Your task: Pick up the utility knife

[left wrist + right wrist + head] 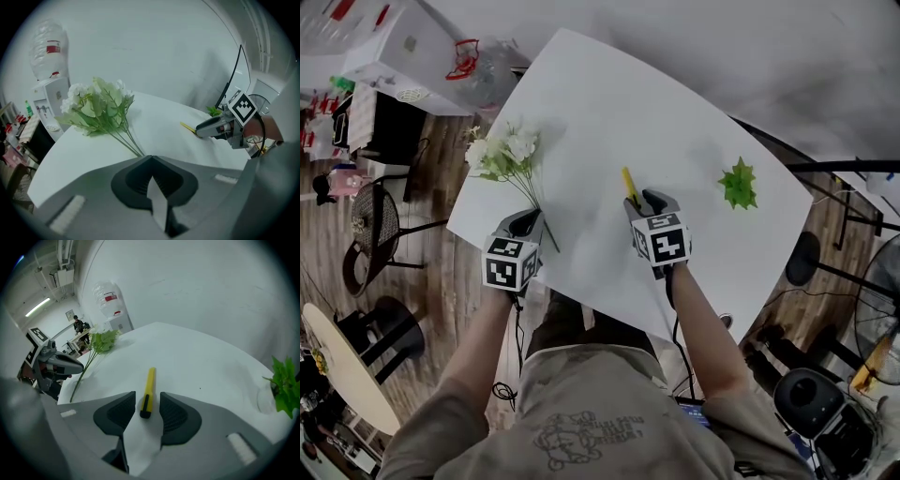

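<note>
The utility knife (pixel 629 185) is slim and yellow with a black near end, and it lies flat on the white table (pixel 609 103). My right gripper (pixel 645 202) is low over the table, open, with the knife's (pixel 148 390) black end between its two pads. A thin gap shows on each side of the knife. My left gripper (pixel 523 223) rests near the table's front-left edge. It is shut on nothing, and its tips (pixel 150 159) meet beside the flower stems. From the left gripper view, the right gripper (pixel 206 127) covers the knife's (pixel 188 127) near end.
A bunch of white artificial flowers (pixel 508 155) lies on the table's left part. A small green leafy plant (pixel 738 184) stands at the right. Chairs (pixel 380 225) and a round stool (pixel 389 328) stand off the table's left; a water dispenser (pixel 49 89) is beyond.
</note>
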`<state>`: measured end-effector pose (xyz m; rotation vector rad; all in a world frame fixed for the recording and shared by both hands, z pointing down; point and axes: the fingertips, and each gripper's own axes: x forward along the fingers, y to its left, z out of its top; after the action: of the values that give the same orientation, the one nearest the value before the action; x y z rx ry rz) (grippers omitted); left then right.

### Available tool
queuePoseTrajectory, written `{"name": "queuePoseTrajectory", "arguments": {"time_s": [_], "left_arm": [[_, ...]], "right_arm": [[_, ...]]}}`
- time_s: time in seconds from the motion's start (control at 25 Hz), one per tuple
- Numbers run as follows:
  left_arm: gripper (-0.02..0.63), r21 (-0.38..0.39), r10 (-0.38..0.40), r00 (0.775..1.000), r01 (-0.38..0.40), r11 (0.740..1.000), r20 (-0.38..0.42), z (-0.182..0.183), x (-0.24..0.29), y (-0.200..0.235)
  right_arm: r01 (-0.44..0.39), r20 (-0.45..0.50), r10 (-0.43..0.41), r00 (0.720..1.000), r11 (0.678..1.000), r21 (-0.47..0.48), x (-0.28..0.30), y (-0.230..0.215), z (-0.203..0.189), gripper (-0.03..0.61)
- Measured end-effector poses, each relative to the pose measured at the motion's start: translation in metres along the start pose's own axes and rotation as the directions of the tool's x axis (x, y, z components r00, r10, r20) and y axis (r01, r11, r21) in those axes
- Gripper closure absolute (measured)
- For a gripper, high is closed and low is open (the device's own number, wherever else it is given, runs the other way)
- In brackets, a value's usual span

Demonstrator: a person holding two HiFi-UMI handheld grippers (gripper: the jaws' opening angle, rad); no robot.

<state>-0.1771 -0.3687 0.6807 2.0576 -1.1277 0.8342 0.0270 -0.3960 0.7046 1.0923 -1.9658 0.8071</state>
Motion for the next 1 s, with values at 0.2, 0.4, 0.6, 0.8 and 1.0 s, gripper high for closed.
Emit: {"name": "queuePoseTrajectory", "arguments": {"time_s": [0.2,0.4,0.6,0.8,1.0], "left_arm": [[0.612,-0.009,-0.011,1.000,0.011,1.000,0.005,-0.002,0.000,-0.001],[0.613,-0.010,-0.019,1.000,0.019,1.000,0.004,-0.007,-0.002,-0.001],[0.612,-0.006,-0.016,1.000,0.016,1.000,0.007,-0.008,-0.006,-0.001],[0.612,0.013,-0.010,1.000,0.010,1.000,0.028,0.002,-0.018,-0.001],[0.612,0.032,-0.003,0.997,0.001,0.999,0.073,0.023,-0.043,-0.003]], "right_arm": [[0.041,-0.009,-0.041,0.999,0.999,-0.035,0.002,-0.001,-0.006,0.445],[0.061,-0.010,-0.062,0.998,0.998,-0.024,0.000,-0.002,-0.009,0.486],[0.053,0.001,-0.053,0.999,0.999,0.008,-0.006,0.003,-0.012,0.488],[0.041,0.051,-0.042,0.998,0.999,0.016,-0.023,0.010,0.002,0.488],[0.041,0.135,-0.041,0.990,0.999,0.000,-0.058,0.020,0.034,0.488]]}}
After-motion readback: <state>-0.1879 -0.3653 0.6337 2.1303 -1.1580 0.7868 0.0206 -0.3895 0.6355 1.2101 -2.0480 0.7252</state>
